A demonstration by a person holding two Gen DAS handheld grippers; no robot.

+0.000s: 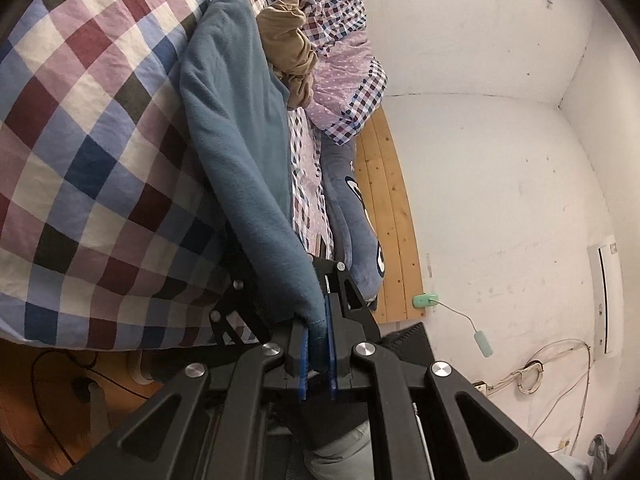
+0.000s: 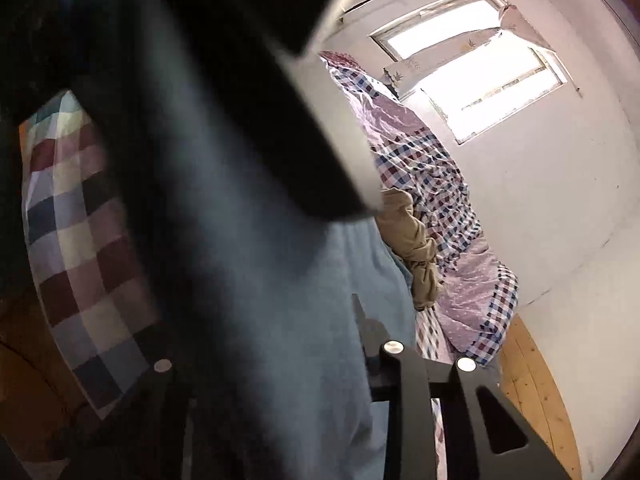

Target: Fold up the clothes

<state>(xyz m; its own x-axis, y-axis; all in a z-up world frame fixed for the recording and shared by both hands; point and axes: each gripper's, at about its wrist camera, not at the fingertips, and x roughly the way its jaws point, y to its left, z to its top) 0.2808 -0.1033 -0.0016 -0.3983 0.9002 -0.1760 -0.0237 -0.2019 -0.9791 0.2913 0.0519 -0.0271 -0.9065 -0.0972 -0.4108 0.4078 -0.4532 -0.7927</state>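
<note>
A teal-blue fleece garment (image 1: 236, 128) stretches from the checked bed cover (image 1: 80, 140) down into my left gripper (image 1: 318, 334). The left gripper's blue pads (image 1: 330, 328) are shut on the garment's edge. In the right wrist view the same fleece (image 2: 260, 300) hangs close over the lens and covers my right gripper's fingers; only its black frame (image 2: 416, 392) shows. A dark blurred shape (image 2: 280, 100) blocks the upper left of that view.
A crumpled tan garment (image 1: 288, 52) lies on the bed beside a heaped checked quilt (image 1: 336, 4). A blue plush pillow (image 1: 356, 224) lies by the wooden bed edge (image 1: 392, 208). White walls, a window (image 2: 472, 76), floor cables (image 1: 532, 372).
</note>
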